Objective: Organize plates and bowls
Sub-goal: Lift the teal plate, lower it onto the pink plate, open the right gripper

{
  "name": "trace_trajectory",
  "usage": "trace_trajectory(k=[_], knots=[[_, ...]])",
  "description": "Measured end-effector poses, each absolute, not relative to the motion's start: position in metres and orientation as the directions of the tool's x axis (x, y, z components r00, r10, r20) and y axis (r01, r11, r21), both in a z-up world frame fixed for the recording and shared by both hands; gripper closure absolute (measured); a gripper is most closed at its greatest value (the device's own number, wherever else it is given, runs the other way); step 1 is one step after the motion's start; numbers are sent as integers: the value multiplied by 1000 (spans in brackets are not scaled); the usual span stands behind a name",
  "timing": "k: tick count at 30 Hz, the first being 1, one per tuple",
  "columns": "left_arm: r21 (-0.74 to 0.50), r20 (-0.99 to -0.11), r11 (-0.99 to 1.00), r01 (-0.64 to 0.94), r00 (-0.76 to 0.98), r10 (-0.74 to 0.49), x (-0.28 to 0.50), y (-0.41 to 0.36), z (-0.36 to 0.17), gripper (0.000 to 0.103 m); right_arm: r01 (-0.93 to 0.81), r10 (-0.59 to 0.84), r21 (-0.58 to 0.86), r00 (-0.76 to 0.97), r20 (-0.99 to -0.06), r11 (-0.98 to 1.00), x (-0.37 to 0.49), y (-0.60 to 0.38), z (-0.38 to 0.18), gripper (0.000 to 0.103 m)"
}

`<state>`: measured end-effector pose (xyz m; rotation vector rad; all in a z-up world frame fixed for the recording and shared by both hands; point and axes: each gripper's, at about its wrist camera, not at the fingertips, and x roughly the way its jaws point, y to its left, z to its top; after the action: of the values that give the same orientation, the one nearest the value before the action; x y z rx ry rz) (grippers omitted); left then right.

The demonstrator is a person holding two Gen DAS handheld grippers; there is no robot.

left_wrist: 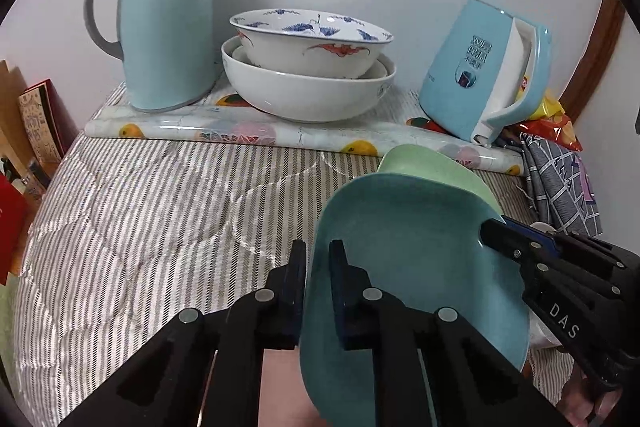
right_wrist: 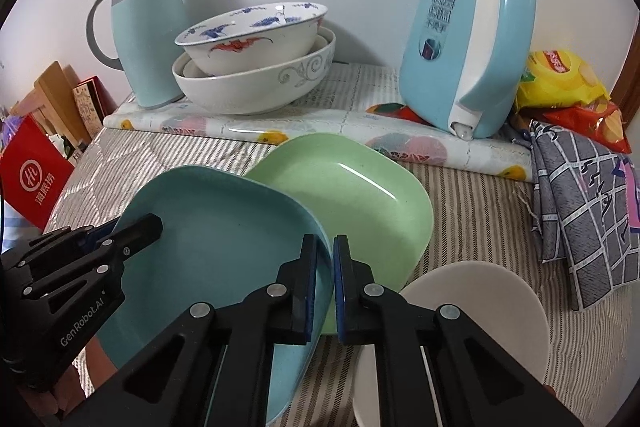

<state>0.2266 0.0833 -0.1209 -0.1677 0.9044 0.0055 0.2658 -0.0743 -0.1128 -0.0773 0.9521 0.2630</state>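
My left claw (left_wrist: 318, 291) was clamped on the left rim of the teal plate (left_wrist: 404, 259), one finger inside, one outside. My right claw (right_wrist: 325, 283) pinched the same plate's opposite rim (right_wrist: 224, 239), so both held it tilted, low centre in both frames.

Only the right wrist view showed the white plate (right_wrist: 472, 307), lower right, flat on the striped bedding (right_wrist: 480, 211), just beside the green plate (right_wrist: 352, 195). That view showed the green plate almost whole, partly under the teal one; in the left view only its far edge (left_wrist: 432, 163) peeked out behind the teal plate. The right view also gave the red bag (right_wrist: 32, 171) at left edge and the yellow snack packet (right_wrist: 560, 75) at right. The left view showed more open bedding (left_wrist: 160, 203) at left.

Containers: upper centre, a large white bowl (left_wrist: 304, 95) sat on the fruit-print mat (left_wrist: 248, 131), with a smaller white bowl nested in it, barely visible, and a blue-patterned bowl (left_wrist: 312, 43) on top. Nothing visible inside the top bowl. The teal jug (left_wrist: 168, 27) stood upper left, lid on. The blue kettle (left_wrist: 484, 71) leaned at upper right.
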Motion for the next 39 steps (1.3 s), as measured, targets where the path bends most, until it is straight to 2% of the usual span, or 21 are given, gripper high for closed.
trace_trajectory(k=[17, 39], knots=[[-160, -756, 984, -81, 650, -70, 182, 91, -93, 91, -265, 193, 37, 593, -782, 964, 221, -64, -81, 95], [-177, -789, 973, -148, 612, -51, 139, 123, -119, 91, -332, 208, 14, 557, -804, 943, 188, -28, -103, 95]])
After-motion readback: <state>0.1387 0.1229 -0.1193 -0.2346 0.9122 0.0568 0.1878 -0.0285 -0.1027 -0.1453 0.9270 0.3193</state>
